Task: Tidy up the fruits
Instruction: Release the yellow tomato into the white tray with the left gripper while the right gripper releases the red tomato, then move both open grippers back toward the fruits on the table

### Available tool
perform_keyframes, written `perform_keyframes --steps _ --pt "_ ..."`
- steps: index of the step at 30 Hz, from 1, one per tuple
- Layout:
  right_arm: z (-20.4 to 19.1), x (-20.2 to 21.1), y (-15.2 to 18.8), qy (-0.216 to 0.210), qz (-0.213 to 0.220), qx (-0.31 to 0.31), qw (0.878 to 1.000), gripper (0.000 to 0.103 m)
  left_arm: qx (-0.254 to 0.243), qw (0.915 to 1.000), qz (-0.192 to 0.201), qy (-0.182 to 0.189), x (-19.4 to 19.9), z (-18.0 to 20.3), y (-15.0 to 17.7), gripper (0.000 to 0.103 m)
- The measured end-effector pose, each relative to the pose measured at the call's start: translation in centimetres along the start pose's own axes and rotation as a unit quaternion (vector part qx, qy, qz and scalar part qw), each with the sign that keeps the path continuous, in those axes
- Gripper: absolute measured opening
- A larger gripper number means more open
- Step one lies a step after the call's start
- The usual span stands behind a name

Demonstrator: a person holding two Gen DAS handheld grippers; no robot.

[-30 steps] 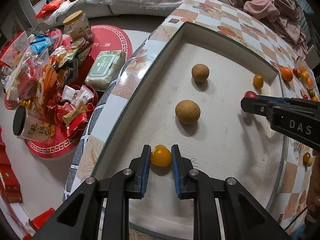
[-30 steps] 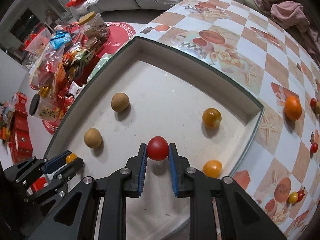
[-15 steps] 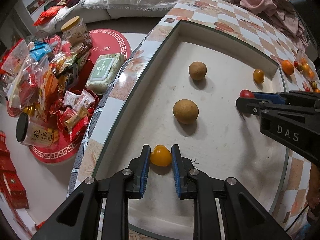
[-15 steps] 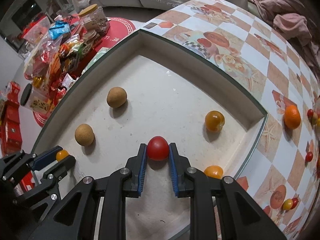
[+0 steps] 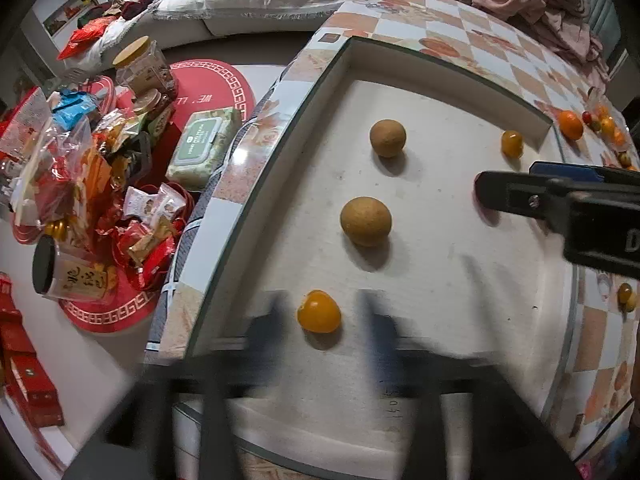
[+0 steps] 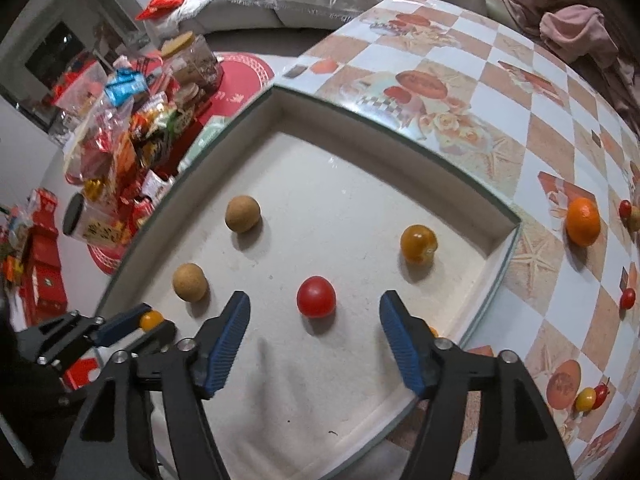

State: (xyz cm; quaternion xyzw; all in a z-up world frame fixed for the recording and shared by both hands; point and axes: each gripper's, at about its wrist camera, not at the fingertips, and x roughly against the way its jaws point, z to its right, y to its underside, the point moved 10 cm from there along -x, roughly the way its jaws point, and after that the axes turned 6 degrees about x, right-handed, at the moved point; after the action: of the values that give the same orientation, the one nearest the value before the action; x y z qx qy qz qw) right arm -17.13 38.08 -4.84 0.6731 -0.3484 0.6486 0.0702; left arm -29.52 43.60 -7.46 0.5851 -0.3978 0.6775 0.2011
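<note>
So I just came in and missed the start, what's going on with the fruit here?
A person with a claw in each hand is sorting fruit into a shallow white tray. The right claw is open around a red tomato resting on the tray floor. The left claw, blurred, looks open beside a yellow tomato. Two brown round fruits and an orange-yellow tomato already lie in the tray; an orange and small tomatoes wait on the table.

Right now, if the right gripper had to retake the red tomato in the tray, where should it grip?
Across the red tomato at its widest girth, coming straight forward and down from the near side. It sits free on the tray floor, centred between the right gripper's open jaws, with clear space either side.
</note>
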Motion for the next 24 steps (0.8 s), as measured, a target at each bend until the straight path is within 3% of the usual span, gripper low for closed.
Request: perform_keyframes --steps 2,7,12,18,24 --pt "0.2 0.7 -0.1 -0.004 0.007 -0.006 1.000 0.074 -0.002 0.9995 0.031 -0.005 0.9 -0.1 -0.5 0.085" --pt "0.4 2.0 -0.1 -0.006 0.021 -0.017 1.000 0.074 -0.018 0.9998 0.007 -0.007 0.6 0.5 0.0 0.085" --pt "1.9 4.2 0.9 0.000 0.038 -0.036 0.999 0.078 -0.039 0.9992 0.011 -0.005 1.6 2.1 -0.3 0.085" --pt "5.9 6.7 3.3 0.024 0.048 -0.083 0.995 0.078 -0.079 0.9965 0.022 0.012 2.9 6.2 -1.3 0.085" --pt "12.3 9.2 8.4 0.067 0.045 -0.150 0.985 0.078 -0.126 0.9904 0.037 0.044 4.3 12.4 -2.3 0.085"
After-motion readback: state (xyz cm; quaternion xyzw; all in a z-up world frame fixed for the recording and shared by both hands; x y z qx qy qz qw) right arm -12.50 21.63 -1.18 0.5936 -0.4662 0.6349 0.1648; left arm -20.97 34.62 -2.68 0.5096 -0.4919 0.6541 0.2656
